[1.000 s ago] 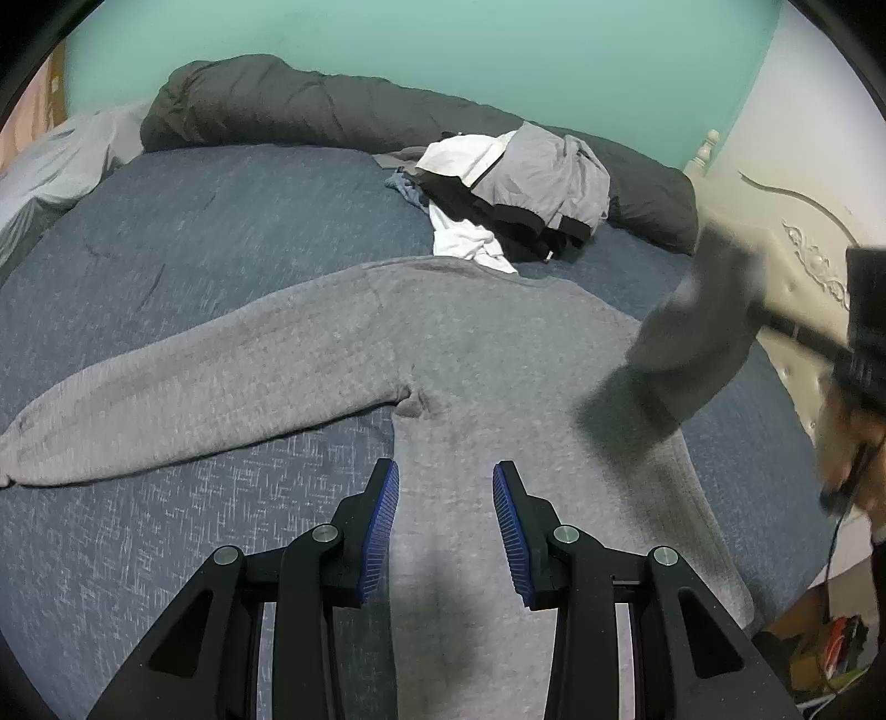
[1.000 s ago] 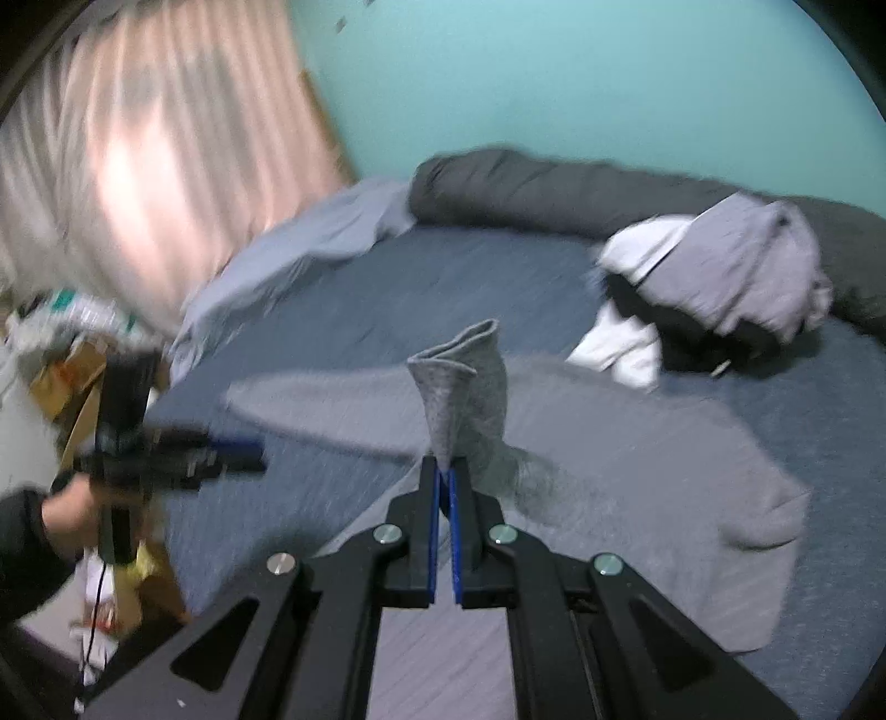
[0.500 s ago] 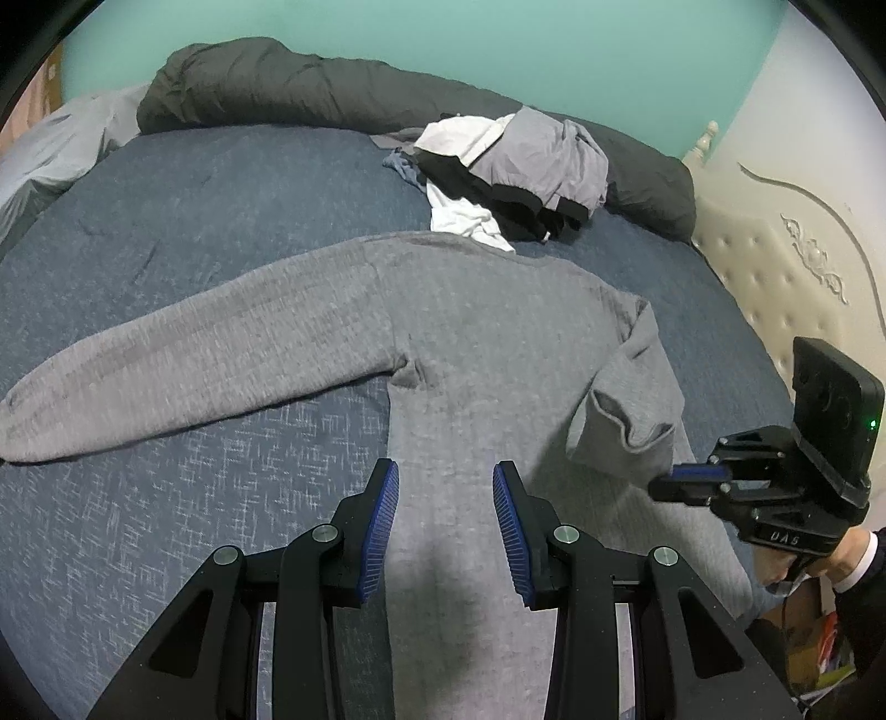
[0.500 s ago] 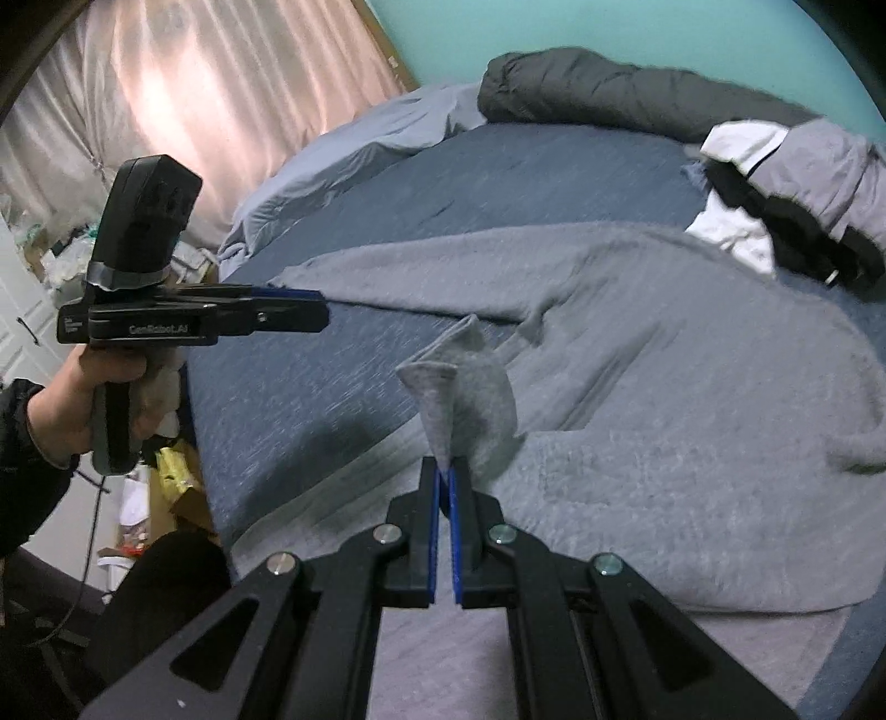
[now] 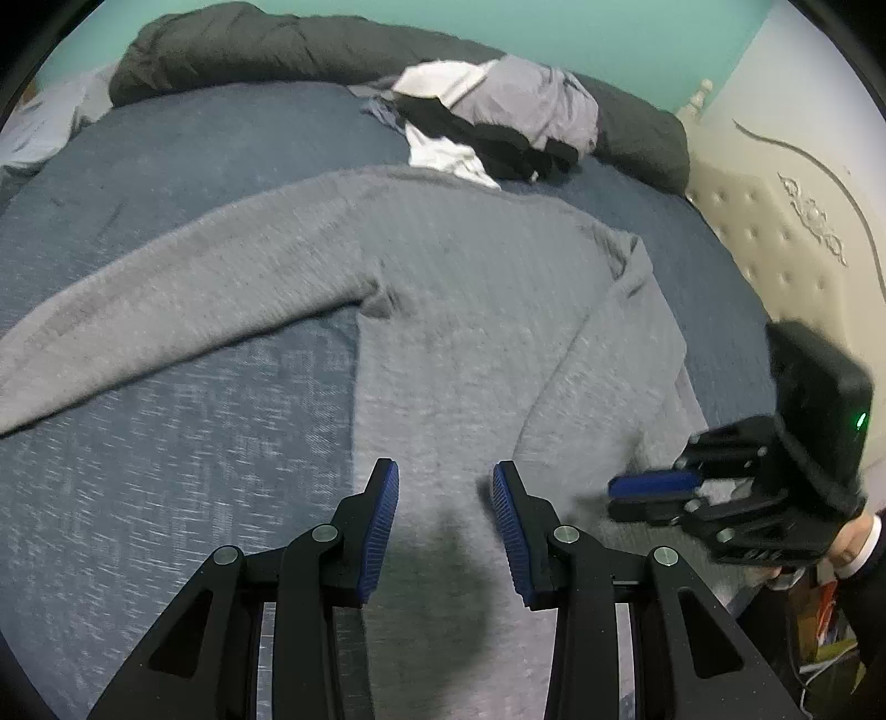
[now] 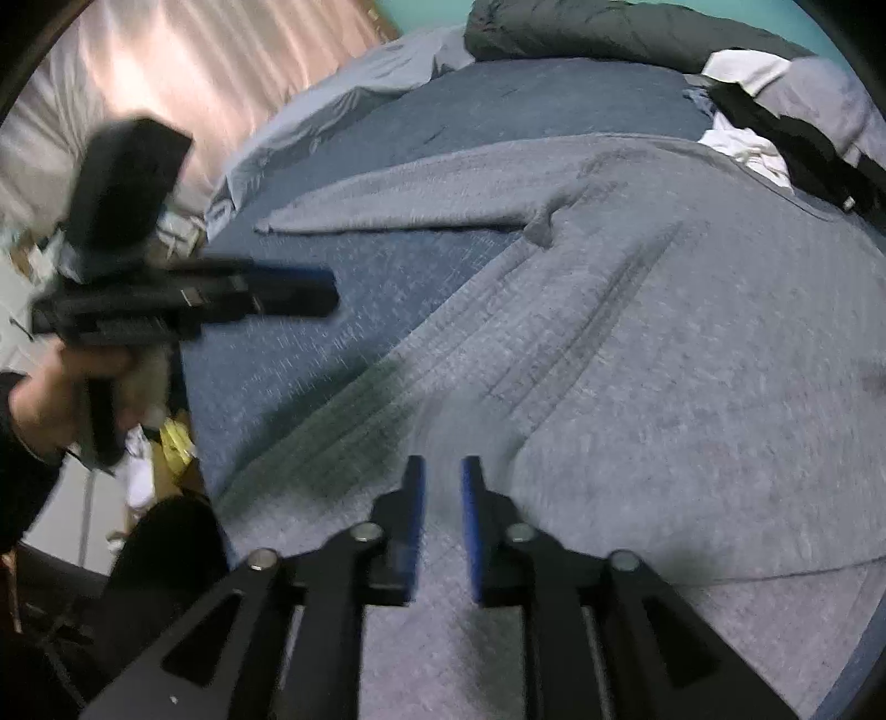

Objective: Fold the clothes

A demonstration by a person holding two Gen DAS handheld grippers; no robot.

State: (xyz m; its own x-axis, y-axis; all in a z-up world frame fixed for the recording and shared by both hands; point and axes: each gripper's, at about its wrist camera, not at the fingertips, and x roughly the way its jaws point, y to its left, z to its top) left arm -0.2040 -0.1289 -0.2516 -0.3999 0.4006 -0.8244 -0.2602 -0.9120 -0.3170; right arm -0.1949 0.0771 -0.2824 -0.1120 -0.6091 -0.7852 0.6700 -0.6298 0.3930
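At lower centre of the right wrist view, our right hand-held gripper (image 6: 441,487) has just been opening, nothing between its pads; the left hand-held gripper (image 5: 444,493) stands apart, empty. One sleeve (image 5: 598,354) lies folded across the sweater (image 5: 470,277) on the bed (image 5: 166,166); the other sleeve (image 5: 166,293), stretched left, remains.

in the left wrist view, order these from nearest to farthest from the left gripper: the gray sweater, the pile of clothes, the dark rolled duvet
1. gray sweater: right under the left gripper, spread flat on the bed.
2. pile of clothes: beyond the sweater's top edge, slightly right.
3. dark rolled duvet: farthest, along the back of the bed by the wall.
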